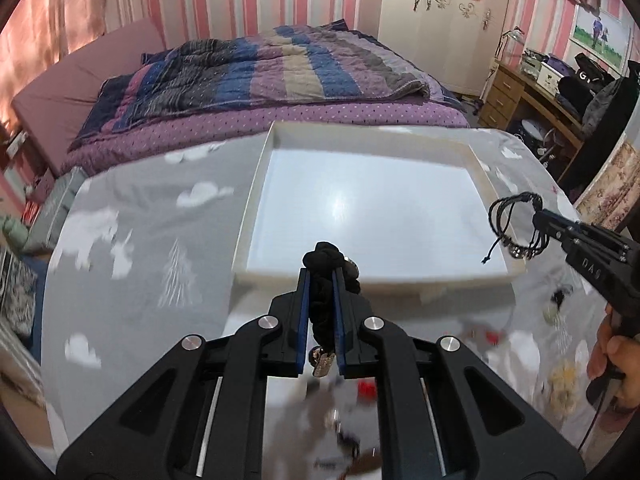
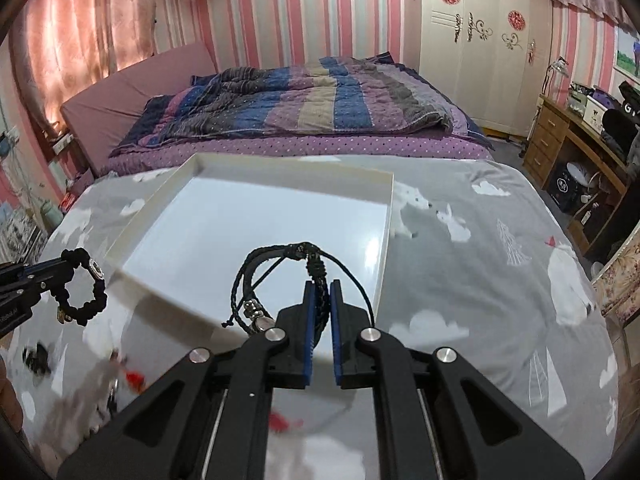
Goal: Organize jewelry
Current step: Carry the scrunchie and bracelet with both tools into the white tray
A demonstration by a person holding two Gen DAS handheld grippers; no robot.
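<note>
A shallow white tray (image 1: 256,200) lies on the grey cloud-print cloth, its floor bare; it also shows in the right wrist view (image 2: 160,200). My left gripper (image 1: 320,276) is shut on a black braided bracelet (image 1: 324,300) with a small metal tag, held just before the tray's near rim; it also shows in the right wrist view (image 2: 82,296). My right gripper (image 2: 322,288) is shut on a black multi-strand cord bracelet (image 2: 276,272) with metal beads, held over the tray's near right corner; it also shows in the left wrist view (image 1: 516,224).
Several blurred small jewelry pieces, some red (image 1: 366,390), lie on the cloth (image 2: 480,280) near me. A bed with a striped quilt (image 1: 260,68) stands behind the table. A wooden desk (image 1: 520,92) and wardrobe are at the right.
</note>
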